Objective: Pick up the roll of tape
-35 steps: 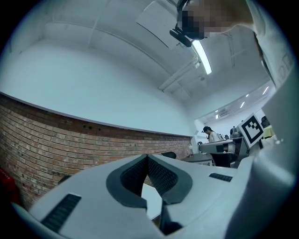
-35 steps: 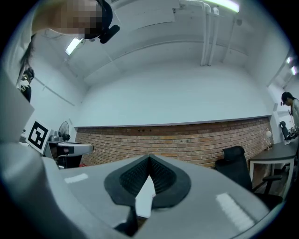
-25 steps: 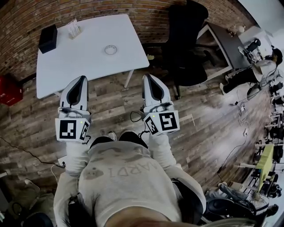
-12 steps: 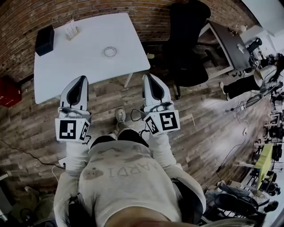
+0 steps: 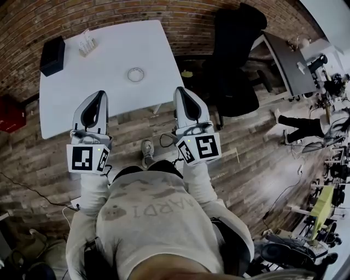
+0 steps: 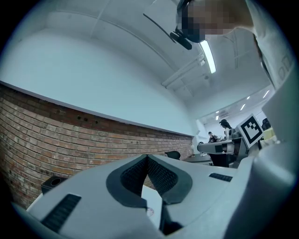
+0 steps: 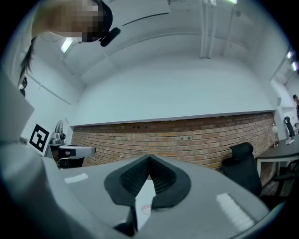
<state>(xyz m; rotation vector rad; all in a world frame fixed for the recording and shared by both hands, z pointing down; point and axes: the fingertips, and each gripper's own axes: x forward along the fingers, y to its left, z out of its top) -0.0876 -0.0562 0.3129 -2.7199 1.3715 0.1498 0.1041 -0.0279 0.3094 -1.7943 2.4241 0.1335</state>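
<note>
The roll of tape (image 5: 135, 74), a small pale ring, lies flat near the middle of the white table (image 5: 109, 93). Both grippers are held side by side in front of the person, pointing at the table. My left gripper (image 5: 100, 94) is shut with nothing in it, its tip over the table's near edge. My right gripper (image 5: 181, 89) is shut and empty too, just off the table's right corner. The left gripper view shows the tape (image 6: 149, 211) low in the slit under the closed jaws. In the right gripper view, the tape (image 7: 146, 209) sits in the same spot.
A black box (image 5: 52, 54) and a clear holder (image 5: 86, 44) stand at the table's far left, against a brick wall (image 5: 180, 16). A black office chair (image 5: 235, 54) stands right of the table. A red object (image 5: 11, 112) is on the wooden floor, left. Desks and people are at far right.
The person has walked towards the table. The table and tape are nearer, and both gripper tips now reach its near edge. Both grippers stay shut.
</note>
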